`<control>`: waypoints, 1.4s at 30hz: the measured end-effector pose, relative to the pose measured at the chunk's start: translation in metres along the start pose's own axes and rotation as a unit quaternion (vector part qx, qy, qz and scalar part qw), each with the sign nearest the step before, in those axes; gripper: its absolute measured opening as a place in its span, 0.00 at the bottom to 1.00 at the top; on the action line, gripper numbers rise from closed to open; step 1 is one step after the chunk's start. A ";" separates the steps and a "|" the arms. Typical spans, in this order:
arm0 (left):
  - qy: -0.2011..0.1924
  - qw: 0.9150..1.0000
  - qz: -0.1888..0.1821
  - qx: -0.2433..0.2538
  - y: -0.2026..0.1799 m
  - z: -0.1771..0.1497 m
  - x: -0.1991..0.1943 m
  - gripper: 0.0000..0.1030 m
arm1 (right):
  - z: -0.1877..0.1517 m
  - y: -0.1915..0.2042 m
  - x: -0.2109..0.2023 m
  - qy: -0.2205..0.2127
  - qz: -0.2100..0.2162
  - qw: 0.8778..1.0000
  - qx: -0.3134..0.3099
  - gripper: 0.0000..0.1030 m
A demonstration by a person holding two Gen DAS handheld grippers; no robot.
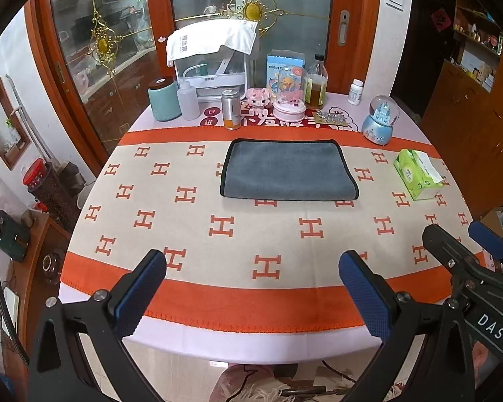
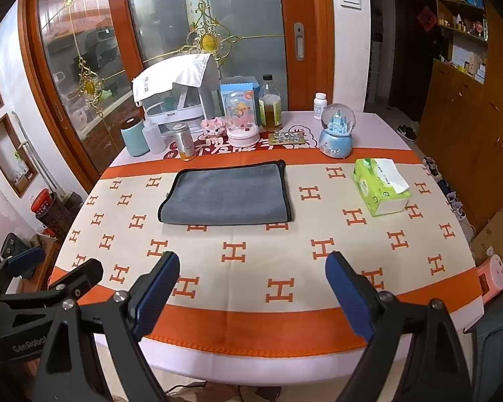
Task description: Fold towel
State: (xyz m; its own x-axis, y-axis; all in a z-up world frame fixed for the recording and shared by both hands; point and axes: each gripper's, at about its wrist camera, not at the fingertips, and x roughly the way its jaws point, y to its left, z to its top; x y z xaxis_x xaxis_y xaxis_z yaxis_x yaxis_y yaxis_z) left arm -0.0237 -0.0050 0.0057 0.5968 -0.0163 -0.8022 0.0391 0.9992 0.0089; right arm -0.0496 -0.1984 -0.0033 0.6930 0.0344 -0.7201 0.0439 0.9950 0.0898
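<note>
A grey towel (image 1: 289, 169) with a black border lies folded flat on the cream and orange cloth of the table (image 1: 218, 288); it also shows in the right wrist view (image 2: 226, 194). My left gripper (image 1: 251, 288) is open and empty, above the table's near edge, well short of the towel. My right gripper (image 2: 253, 288) is open and empty too, over the near edge. The right gripper also shows at the right of the left wrist view (image 1: 466, 238); the left gripper shows at the left of the right wrist view (image 2: 57, 264).
A green tissue box (image 1: 417, 174) lies right of the towel. A snow globe (image 1: 379, 122), bottles, a teal jar (image 1: 164, 98), a pink music box (image 1: 289, 100) and a white appliance (image 1: 211, 63) line the far edge. Glass doors stand behind.
</note>
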 end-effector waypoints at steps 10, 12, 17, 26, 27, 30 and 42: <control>0.001 1.000 0.000 0.001 0.001 0.000 0.000 0.99 | 0.001 0.000 0.002 -0.002 -0.001 1.000 -0.001 0.87; 0.000 1.000 0.000 0.000 0.001 0.000 0.000 0.99 | 0.001 0.000 0.001 -0.002 0.000 1.000 -0.001 0.87; 0.002 1.000 0.000 0.000 0.001 0.000 0.000 0.99 | 0.001 0.000 0.002 -0.001 0.001 1.000 0.000 0.87; 0.002 1.000 0.000 0.001 0.000 -0.001 0.002 0.99 | 0.002 -0.001 0.002 -0.001 0.001 1.000 -0.001 0.87; 0.002 1.000 0.000 0.001 0.000 -0.001 0.003 0.99 | 0.002 -0.001 0.002 -0.001 0.001 1.000 0.000 0.87; 0.002 1.000 0.001 0.002 -0.001 -0.003 0.004 0.99 | 0.002 -0.001 0.002 -0.001 0.001 1.000 0.000 0.87; 0.004 1.000 0.000 0.002 -0.002 -0.003 0.006 0.99 | 0.003 -0.002 0.002 -0.001 0.002 1.000 -0.001 0.87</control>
State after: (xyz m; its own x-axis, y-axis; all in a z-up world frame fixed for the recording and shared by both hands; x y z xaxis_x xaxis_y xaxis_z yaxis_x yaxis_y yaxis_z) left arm -0.0231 -0.0070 -0.0007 0.5910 -0.0162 -0.8065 0.0429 0.9990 0.0114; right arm -0.0462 -0.2007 -0.0033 0.6950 0.0379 -0.7180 0.0401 0.9950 0.0913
